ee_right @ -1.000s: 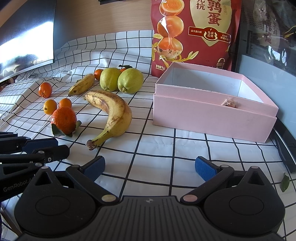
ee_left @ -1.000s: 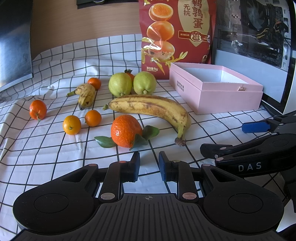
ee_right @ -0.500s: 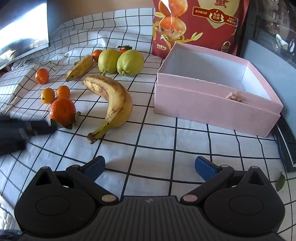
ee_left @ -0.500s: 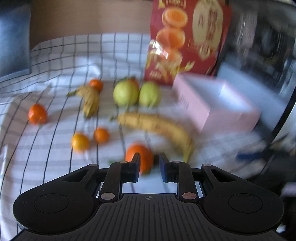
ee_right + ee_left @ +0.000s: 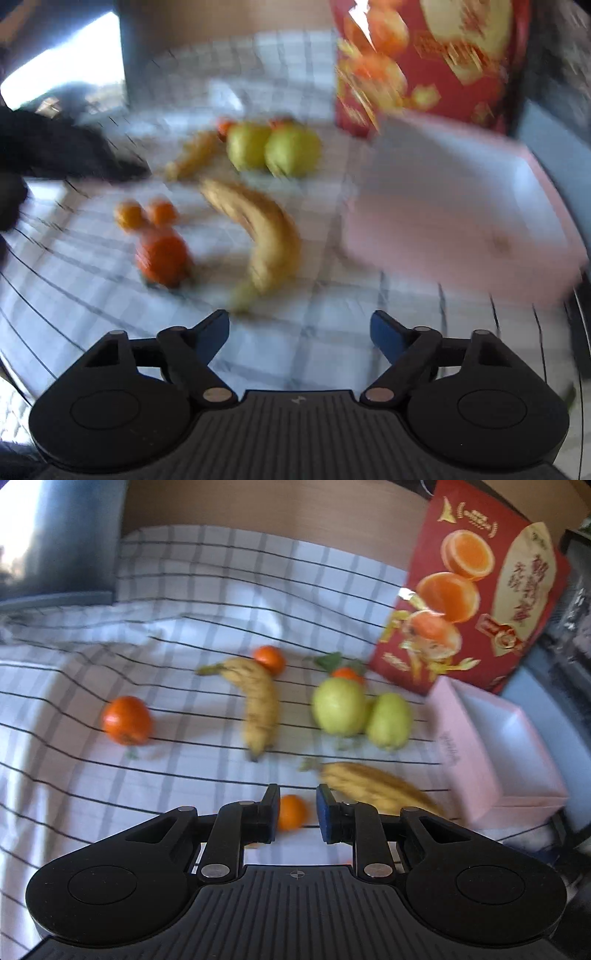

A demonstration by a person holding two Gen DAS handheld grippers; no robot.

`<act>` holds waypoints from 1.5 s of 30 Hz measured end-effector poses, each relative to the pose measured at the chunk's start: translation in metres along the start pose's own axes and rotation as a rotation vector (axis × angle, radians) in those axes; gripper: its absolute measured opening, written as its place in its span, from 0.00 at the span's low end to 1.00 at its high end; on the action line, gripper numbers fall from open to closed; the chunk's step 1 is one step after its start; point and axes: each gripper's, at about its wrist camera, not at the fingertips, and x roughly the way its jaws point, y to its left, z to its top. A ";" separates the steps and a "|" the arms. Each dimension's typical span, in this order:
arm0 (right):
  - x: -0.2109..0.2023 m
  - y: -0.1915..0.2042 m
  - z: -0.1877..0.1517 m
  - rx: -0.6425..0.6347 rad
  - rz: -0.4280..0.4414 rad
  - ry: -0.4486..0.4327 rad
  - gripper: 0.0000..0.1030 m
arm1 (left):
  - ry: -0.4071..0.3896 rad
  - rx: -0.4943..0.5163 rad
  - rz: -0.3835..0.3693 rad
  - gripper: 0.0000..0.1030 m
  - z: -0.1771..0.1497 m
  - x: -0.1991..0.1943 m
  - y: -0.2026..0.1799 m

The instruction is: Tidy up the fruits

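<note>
Since a second ago both cameras have swung hard, smearing the fruit, and the left hand-held gripper point(image 5: 294, 814) has travelled up over the fruit. Its jaws stand slightly apart, with a small orange point(image 5: 291, 811) showing in the gap; whether the pads touch it I cannot tell. The right hand-held gripper point(image 5: 300, 332) hangs wide apart and empty over the checked surface point(image 5: 332, 343). From it, the big banana point(image 5: 266, 236) lies at 12 o'clock, the pink box point(image 5: 461, 218) at 1 o'clock, two green fruits point(image 5: 273, 149) beyond. In the left view a small banana point(image 5: 258, 701) sits at 11 o'clock. The orange looks light, firm and round, likely to roll; pinching across its middle seems safest. Ripe bananas bruise easily, so grip mid-length, gently.
</note>
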 end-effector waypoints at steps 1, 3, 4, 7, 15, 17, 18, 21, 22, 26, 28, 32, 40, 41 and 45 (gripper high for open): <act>0.001 0.007 0.012 -0.024 0.012 -0.021 0.69 | -0.007 0.000 0.021 0.24 -0.002 -0.002 0.005; 0.012 0.023 0.037 -0.074 0.029 -0.043 0.58 | -0.005 -0.020 0.031 0.24 -0.009 -0.006 0.014; 0.020 0.030 0.047 -0.093 0.038 -0.046 0.55 | 0.001 -0.037 0.025 0.24 -0.013 -0.009 0.021; 0.048 0.055 0.079 -0.152 0.067 -0.053 0.38 | 0.006 -0.089 0.026 0.24 -0.024 -0.016 0.039; 0.128 0.094 0.107 -0.259 0.096 0.056 0.19 | -0.038 -0.131 0.027 0.24 -0.045 -0.032 0.066; 0.138 0.095 0.107 -0.273 0.083 0.088 0.19 | -0.049 -0.153 0.019 0.24 -0.047 -0.034 0.072; 0.142 0.095 0.107 -0.278 0.077 0.102 0.19 | -0.051 -0.167 0.013 0.24 -0.046 -0.033 0.076; 0.154 0.095 0.106 -0.283 0.067 0.144 0.19 | -0.053 -0.197 0.006 0.24 -0.044 -0.028 0.085; 0.156 0.094 0.106 -0.287 0.070 0.151 0.19 | -0.053 -0.202 0.008 0.24 -0.044 -0.025 0.088; 0.163 0.100 0.105 -0.316 0.070 0.142 0.19 | -0.046 -0.221 -0.002 0.24 -0.042 -0.019 0.092; 0.164 0.103 0.105 -0.325 0.068 0.150 0.16 | -0.043 -0.212 -0.011 0.24 -0.040 -0.017 0.092; 0.160 0.098 0.106 -0.303 0.085 0.126 0.06 | -0.038 -0.194 -0.021 0.24 -0.035 -0.016 0.086; 0.118 0.084 0.117 -0.273 0.105 0.007 0.07 | -0.034 -0.167 -0.054 0.24 -0.031 -0.015 0.069; 0.117 0.081 0.118 -0.267 0.101 0.008 0.07 | -0.032 -0.165 -0.059 0.24 -0.032 -0.015 0.067; 0.113 0.073 0.121 -0.235 0.102 0.019 0.07 | -0.023 -0.141 -0.067 0.24 -0.035 -0.021 0.061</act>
